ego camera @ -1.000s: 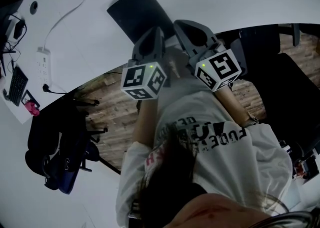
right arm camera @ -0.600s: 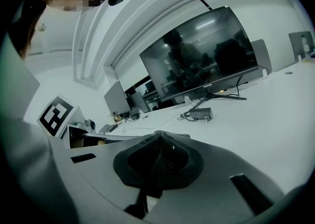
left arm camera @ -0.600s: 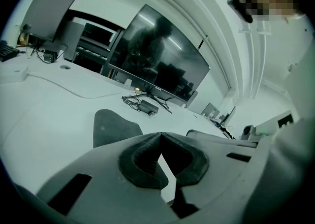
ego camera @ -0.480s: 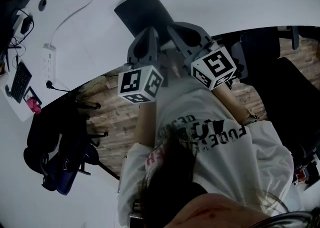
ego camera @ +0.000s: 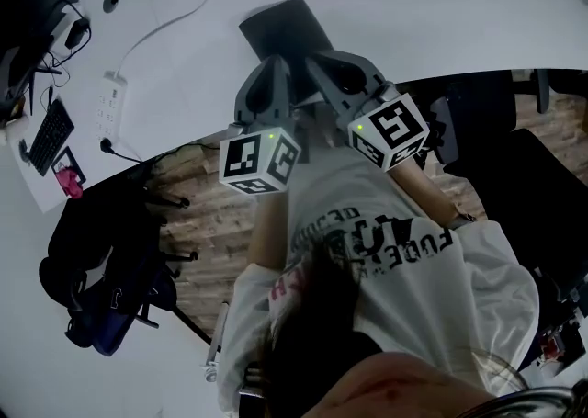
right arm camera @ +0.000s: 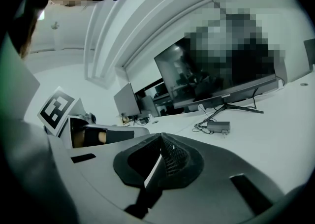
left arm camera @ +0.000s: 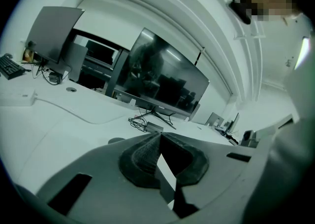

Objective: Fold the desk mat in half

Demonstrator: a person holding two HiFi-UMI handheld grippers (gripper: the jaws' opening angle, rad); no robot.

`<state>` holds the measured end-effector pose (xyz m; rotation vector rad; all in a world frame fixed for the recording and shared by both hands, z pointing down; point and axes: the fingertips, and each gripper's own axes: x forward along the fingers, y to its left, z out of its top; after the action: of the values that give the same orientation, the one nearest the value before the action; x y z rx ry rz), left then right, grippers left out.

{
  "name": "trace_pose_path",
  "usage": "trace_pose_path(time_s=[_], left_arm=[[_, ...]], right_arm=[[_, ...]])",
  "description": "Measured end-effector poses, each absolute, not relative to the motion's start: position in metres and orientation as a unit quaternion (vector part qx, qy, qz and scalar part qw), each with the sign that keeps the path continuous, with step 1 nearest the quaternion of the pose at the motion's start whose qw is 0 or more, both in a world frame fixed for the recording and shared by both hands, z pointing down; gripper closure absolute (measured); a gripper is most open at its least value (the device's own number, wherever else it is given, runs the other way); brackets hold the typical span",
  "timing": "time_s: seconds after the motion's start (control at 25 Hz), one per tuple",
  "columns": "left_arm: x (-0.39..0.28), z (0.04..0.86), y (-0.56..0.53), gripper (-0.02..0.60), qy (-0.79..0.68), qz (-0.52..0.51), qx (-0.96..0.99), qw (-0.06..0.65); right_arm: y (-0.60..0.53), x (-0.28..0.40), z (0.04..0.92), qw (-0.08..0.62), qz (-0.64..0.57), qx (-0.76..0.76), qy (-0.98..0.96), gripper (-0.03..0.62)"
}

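Observation:
The dark desk mat (ego camera: 283, 26) lies on the white desk (ego camera: 413, 12), with only its far part showing in the head view. Its near edge is hidden behind my two grippers, which stand side by side above it. My left gripper (ego camera: 276, 69) is shut, and a thin dark strip of mat sits between its pads (left arm camera: 142, 156). My right gripper (ego camera: 317, 60) is shut in the same way, with a thin strip pinched between its pads (right arm camera: 172, 158). In the left gripper view, a dark bit of the mat (left arm camera: 115, 140) peeks over the jaw.
A power strip (ego camera: 108, 99) with its cable lies on the desk at the left, past a keyboard (ego camera: 46, 136). A monitor (left arm camera: 162, 85) and a small adapter (right arm camera: 219, 127) stand at the desk's far side. Chairs (ego camera: 101, 251) stand on the wooden floor beside me.
Both grippers have risen and moved farther over the desk, still shut. The stretch of mat showing beyond them has grown shorter.

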<state>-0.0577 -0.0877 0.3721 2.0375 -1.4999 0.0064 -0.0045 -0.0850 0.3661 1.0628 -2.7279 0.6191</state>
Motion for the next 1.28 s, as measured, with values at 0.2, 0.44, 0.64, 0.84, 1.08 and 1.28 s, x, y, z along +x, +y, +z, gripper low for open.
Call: trace_pose_path(time_s=[0.2,0.44,0.64,0.84,1.08,1.28], left_arm=[[-0.068,0.358,-0.09,0.578,-0.578,-0.007,0.766,0.283],[-0.079,0.343,-0.09,0.578,-0.594,-0.016,0.76,0.264],[-0.087,0.329,-0.09,0.578,-0.608,-0.031,0.754,0.247],[-0.091,0.317,-0.084,0.578,-0.621,-0.042,0.747,0.233],[-0.1,0.31,-0.076,0.578,-0.643,-0.05,0.734,0.215],[-0.108,0.304,-0.07,0.578,-0.654,-0.057,0.724,0.212]], right_arm=[[-0.088,-0.01,0.355,0.067,0.197,0.348,-0.914,0.594],[-0.089,-0.017,0.343,0.059,0.186,0.334,-0.922,0.594],[-0.094,-0.017,0.334,0.052,0.177,0.326,-0.927,0.594],[-0.096,-0.016,0.32,0.04,0.166,0.321,-0.932,0.594],[-0.099,-0.014,0.307,0.031,0.154,0.314,-0.937,0.594],[-0.101,-0.015,0.306,0.037,0.147,0.311,-0.938,0.594]])
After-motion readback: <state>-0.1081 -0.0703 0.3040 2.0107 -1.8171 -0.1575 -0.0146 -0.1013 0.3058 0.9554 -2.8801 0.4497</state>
